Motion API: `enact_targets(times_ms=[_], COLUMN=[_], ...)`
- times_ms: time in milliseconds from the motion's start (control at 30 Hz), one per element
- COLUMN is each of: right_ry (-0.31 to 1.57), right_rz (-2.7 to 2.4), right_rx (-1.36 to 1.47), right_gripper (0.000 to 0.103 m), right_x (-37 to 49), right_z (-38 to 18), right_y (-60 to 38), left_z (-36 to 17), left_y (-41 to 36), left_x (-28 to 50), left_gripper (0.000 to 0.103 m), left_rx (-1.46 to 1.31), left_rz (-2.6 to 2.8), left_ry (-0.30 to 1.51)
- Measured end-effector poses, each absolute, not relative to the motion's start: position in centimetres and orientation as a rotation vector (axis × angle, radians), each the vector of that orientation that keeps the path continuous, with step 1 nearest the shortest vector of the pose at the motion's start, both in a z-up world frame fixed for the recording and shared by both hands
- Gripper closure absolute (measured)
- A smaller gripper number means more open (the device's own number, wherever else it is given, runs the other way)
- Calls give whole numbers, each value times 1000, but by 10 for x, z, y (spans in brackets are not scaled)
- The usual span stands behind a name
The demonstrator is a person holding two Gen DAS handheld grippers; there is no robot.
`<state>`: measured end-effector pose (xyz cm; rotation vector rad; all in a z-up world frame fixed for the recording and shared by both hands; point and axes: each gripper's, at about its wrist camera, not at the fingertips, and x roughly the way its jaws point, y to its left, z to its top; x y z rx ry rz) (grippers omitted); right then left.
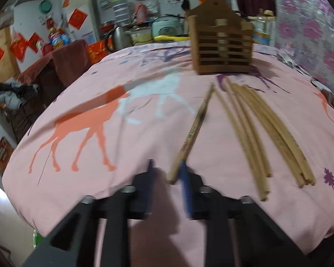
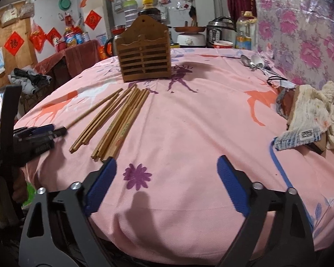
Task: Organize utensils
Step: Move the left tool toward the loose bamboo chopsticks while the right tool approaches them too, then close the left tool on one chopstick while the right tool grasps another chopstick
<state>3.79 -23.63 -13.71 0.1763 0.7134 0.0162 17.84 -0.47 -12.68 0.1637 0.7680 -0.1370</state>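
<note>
Your left gripper has its jaws partly open around one chopstick's near end. Your right gripper gapes wide, holding nothing, beside the chopstick pile before the wooden holder.

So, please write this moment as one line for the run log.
left gripper: open, beside single chopstick | right gripper: open, empty | chopstick pile: on cloth | wooden holder: upright

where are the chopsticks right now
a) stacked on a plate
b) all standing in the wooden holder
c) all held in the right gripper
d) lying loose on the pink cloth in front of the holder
d: the chopsticks lie flat on the pink cloth, on the near side of the wooden holder, while the right gripper is open with nothing between its fingers.
</note>
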Motion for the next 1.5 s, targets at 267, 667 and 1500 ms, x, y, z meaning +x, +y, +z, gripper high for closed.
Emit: enact_targets(times_ms=[267,667,1500], right_ry=[759,783,774], right_rz=[161,115,63], right_rx=[97,272,96], right_gripper=[43,52,70], right_x=[52,60,66], right_z=[-146,-150,-156], right_y=[-203,-251,-230], left_z=[-129,-130,-131], left_y=[3,13,6], left_x=[179,175,165], left_gripper=[53,27,22], left_rx=[129,98,133], left_rz=[-82,-34,-66], left_ry=[752,740,713])
